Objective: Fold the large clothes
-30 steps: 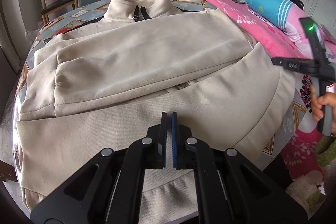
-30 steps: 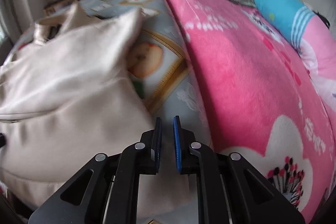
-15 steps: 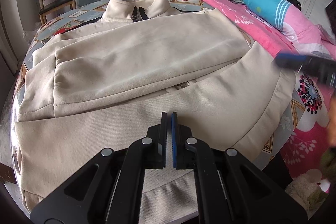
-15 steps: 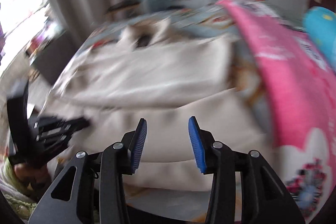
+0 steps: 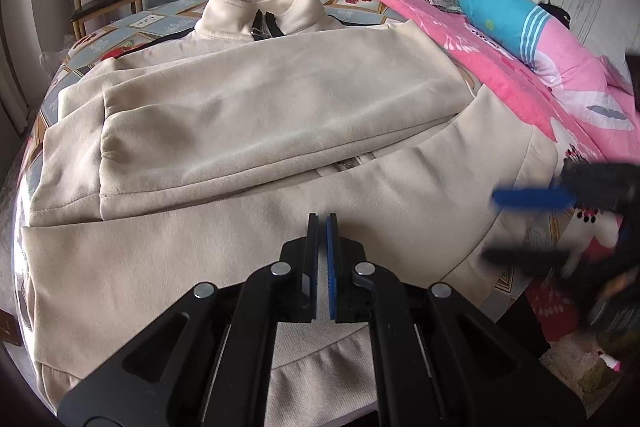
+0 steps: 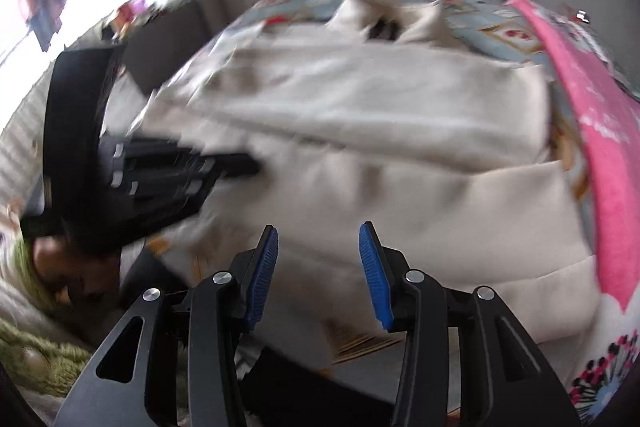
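So the big cream jacket (image 5: 256, 131) is lying spread across the bed (image 5: 132, 23), collar toward the far edge, hem hanging right at the near edge, and one sleeve (image 5: 280, 115) is sitting folded across the chest. The right side of it is butting up against a pink blanket (image 5: 532, 95) that's covering the rest of the bed.

The left gripper (image 5: 322, 223) is hovering over the lower body panel near the hem with its jaws pretty much pressed together, just a sliver of gap, and I'm not seeing any cloth pinched in there. The right gripper (image 6: 318, 247) is coming in over the near right corner of the jacket with its jaws spread wide and nothing between them. That view is motion-blurred, so exact contact is hard to call, but it's looking like it's above the fabric, not touching.

Handling-wise, I'm guessing this thing is soft, floppy and fairly thick, fleece-like, so it's going to sag and drag instead of holding shape. Probably heavy enough that a one-point grab would let the rest trail. Best bet, I think, is pinching the hem band at both near corners, where the seam is doubled up and gives the pads something to bite, then lifting both together toward the collar. Grabbing mid-panel would likely just bunch it up.
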A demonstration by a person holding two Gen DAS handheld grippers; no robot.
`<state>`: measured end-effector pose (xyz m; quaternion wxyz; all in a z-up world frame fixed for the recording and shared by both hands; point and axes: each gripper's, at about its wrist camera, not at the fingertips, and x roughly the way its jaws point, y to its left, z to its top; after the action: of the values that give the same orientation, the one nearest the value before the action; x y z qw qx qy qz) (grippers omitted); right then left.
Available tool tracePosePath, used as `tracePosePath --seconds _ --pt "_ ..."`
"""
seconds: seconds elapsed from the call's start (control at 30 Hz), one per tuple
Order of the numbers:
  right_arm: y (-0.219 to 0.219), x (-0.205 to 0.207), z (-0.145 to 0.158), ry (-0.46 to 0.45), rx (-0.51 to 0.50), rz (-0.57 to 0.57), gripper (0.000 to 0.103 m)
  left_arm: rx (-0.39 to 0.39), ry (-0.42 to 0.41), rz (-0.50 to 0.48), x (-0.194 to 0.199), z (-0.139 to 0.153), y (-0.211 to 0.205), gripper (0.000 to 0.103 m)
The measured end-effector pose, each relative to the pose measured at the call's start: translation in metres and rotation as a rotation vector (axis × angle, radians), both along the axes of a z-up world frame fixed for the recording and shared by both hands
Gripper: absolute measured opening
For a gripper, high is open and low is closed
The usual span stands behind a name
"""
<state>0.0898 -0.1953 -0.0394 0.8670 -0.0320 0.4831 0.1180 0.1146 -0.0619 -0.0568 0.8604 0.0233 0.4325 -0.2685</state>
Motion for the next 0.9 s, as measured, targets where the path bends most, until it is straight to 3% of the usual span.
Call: tracePosePath --seconds 0.1,0.2,0.3,0.4,0.5,0.63,0.77,0.8,0.9 --pt "0.004 -0.005 -0.005 -0.011 0.006 -0.015 0.041 -0.003 -0.001 -0.001 -0.001 0.000 0.001 0.004" --pt "-0.004 -0.009 0.010 -0.022 0.039 -0.053 0.041 -0.005 0.006 -0.003 0.000 0.000 0.001 0.004" --pt "-0.003 -0.017 0.018 -0.062 0.067 -0.010 0.041 -0.006 0.006 -0.003 0.000 0.000 0.001 0.004" --pt "0.003 -0.019 -0.008 -0.011 0.009 0.010 0.041 -0.004 0.008 -0.001 0.000 0.000 0.002 0.004" --pt "-0.008 -0.021 -0.005 -0.005 0.066 -0.006 0.041 -0.001 0.008 -0.001 0.000 0.000 0.002 0.004" --pt "-0.037 -0.024 0.013 -0.070 0.025 -0.122 0.041 0.010 0.009 -0.002 0.000 0.001 0.000 0.004" --pt "-0.080 -0.023 -0.015 -0.011 0.095 -0.243 0.041 0.009 0.006 -0.003 0.000 0.001 0.000 0.004" --pt "-0.084 -0.029 -0.015 -0.048 0.127 -0.242 0.042 0.007 0.008 -0.004 0.000 0.000 0.000 0.004" --pt "-0.086 -0.029 -0.009 -0.024 0.132 -0.265 0.042 0.013 0.005 -0.004 0.000 0.001 0.000 0.004"
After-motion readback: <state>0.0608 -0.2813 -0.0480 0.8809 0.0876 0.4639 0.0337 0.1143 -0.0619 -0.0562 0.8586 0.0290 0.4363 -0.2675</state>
